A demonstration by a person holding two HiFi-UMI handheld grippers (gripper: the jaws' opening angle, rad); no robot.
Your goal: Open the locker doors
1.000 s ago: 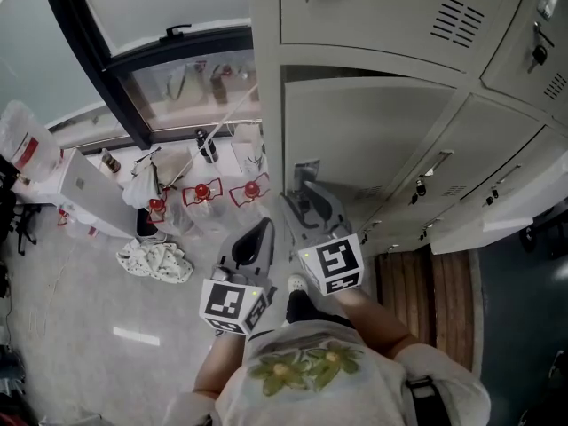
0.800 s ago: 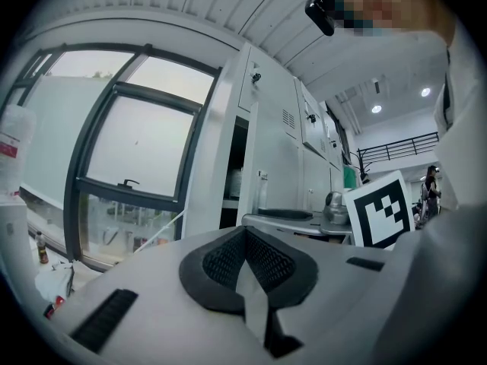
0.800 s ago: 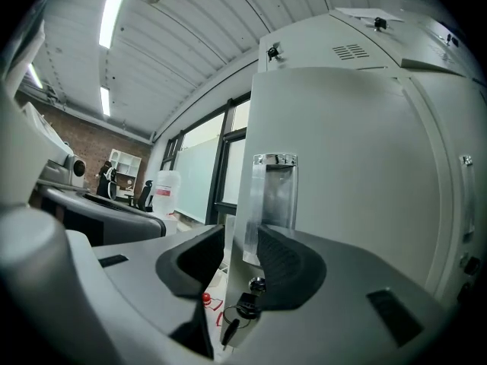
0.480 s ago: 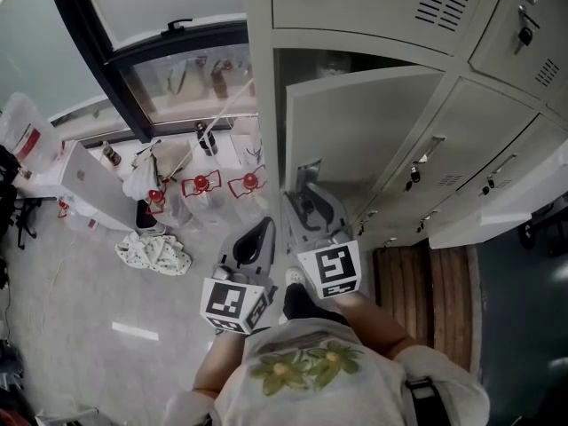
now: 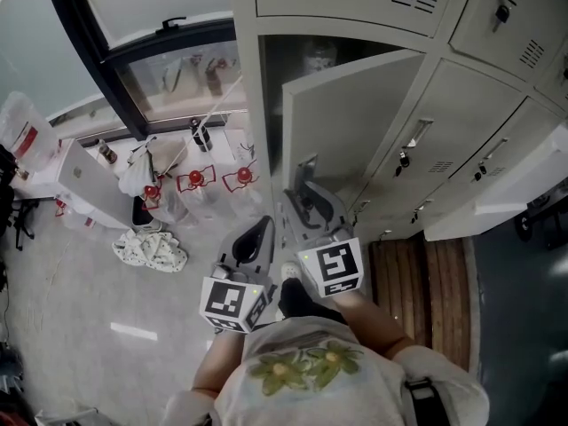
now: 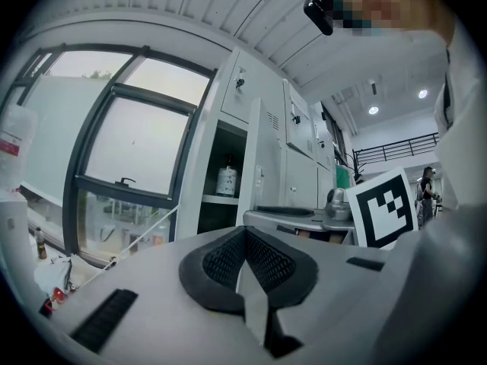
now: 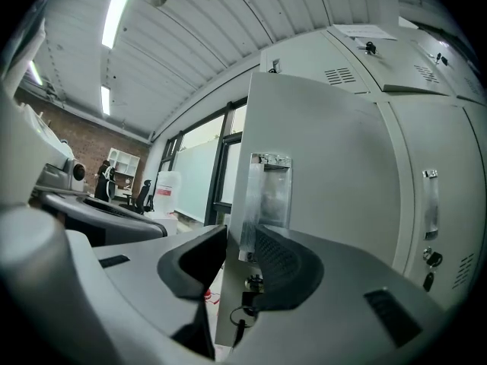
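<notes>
Beside a tall dark-framed window (image 5: 151, 51), a bank of grey metal lockers (image 5: 461, 105) stands with its other visible doors shut. One locker door (image 5: 355, 122) hangs partly open, baring a dark compartment (image 5: 288, 87). On the compartment's shelf stands a single labelled bottle (image 6: 226, 181). The right gripper (image 7: 240, 238) clamps the door's free edge just below the metal handle (image 7: 268, 188), its jaws having just been closing, one pad behind the door and one on its face. The left gripper (image 6: 243, 234), just beside it, holds nothing, with its jaws pressed together.
</notes>
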